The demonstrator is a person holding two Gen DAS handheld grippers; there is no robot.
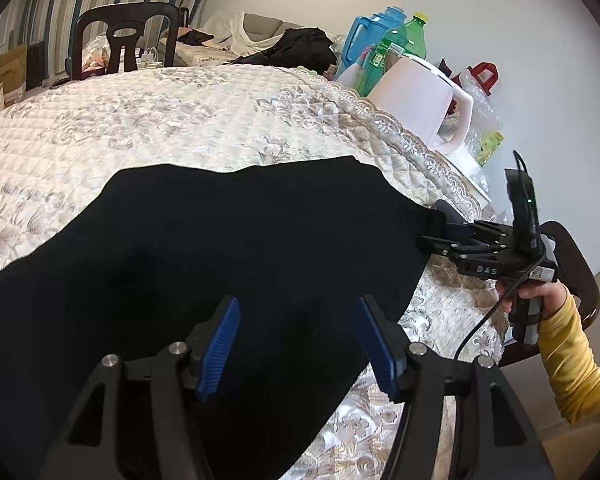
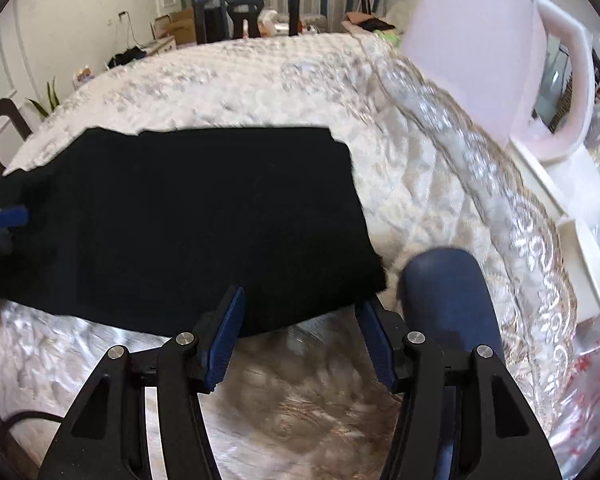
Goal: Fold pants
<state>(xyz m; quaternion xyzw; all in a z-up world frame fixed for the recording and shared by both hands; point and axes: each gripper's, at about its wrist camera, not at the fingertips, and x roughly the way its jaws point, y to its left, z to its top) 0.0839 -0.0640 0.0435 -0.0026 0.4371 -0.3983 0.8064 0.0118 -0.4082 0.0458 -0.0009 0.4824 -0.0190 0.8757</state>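
Blue-padded fingers of the left gripper (image 1: 296, 344) fill the bottom of the left wrist view, spread wide and released, with the pants (image 1: 204, 264) passing under and between them. Whether the pads touch the cloth cannot be told.

Largest in view is the table (image 1: 160, 120) under its quilted cream cover, and on it the black pants lie flat as one long dark band. In the left view their long axis runs from lower left toward upper right; in the right wrist view the same band stretches leftward across the cover from a squared end (image 2: 340, 168) near the middle.

Next in size, the white kettle (image 1: 420, 96) stands at the far right edge, well apart from the cloth.

Smaller, the right gripper (image 2: 300, 328) sits at the near right corner of the pants, its fingers apart and holding nothing, the cloth's edge lying just between them. A dark blue rounded piece (image 2: 444, 292) sits just beside its right finger.

So the garment lies straight ahead of both grippers, one along the band and one at its end corner; I judge the right one the nearer to an edge it can pinch for a fold along the length.
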